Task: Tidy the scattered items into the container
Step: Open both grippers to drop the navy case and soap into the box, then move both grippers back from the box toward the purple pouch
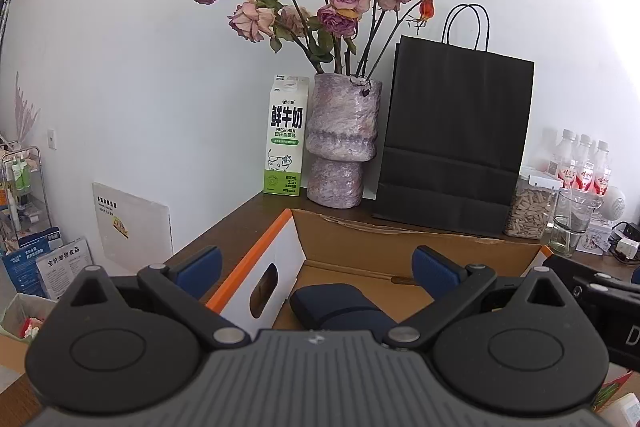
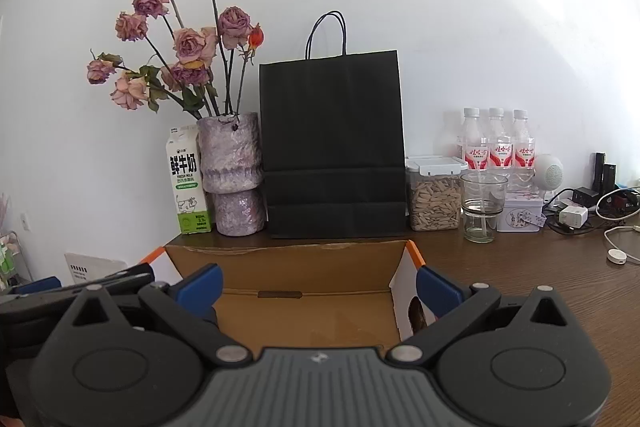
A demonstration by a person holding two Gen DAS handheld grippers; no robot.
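Note:
An open cardboard box with orange-edged white sides stands on the brown table, right in front of both grippers. A dark navy soft case lies on the box floor at the left, just below my left gripper. That gripper is wide open and its blue pads touch nothing. In the right wrist view the same box shows a bare floor. My right gripper hangs over its near edge, wide open with nothing between the fingers. Each gripper shows at the edge of the other's view.
Behind the box along the wall stand a milk carton, a purple vase of dried roses, a black paper bag, a seed jar, a glass and water bottles. Chargers and cables lie at the right.

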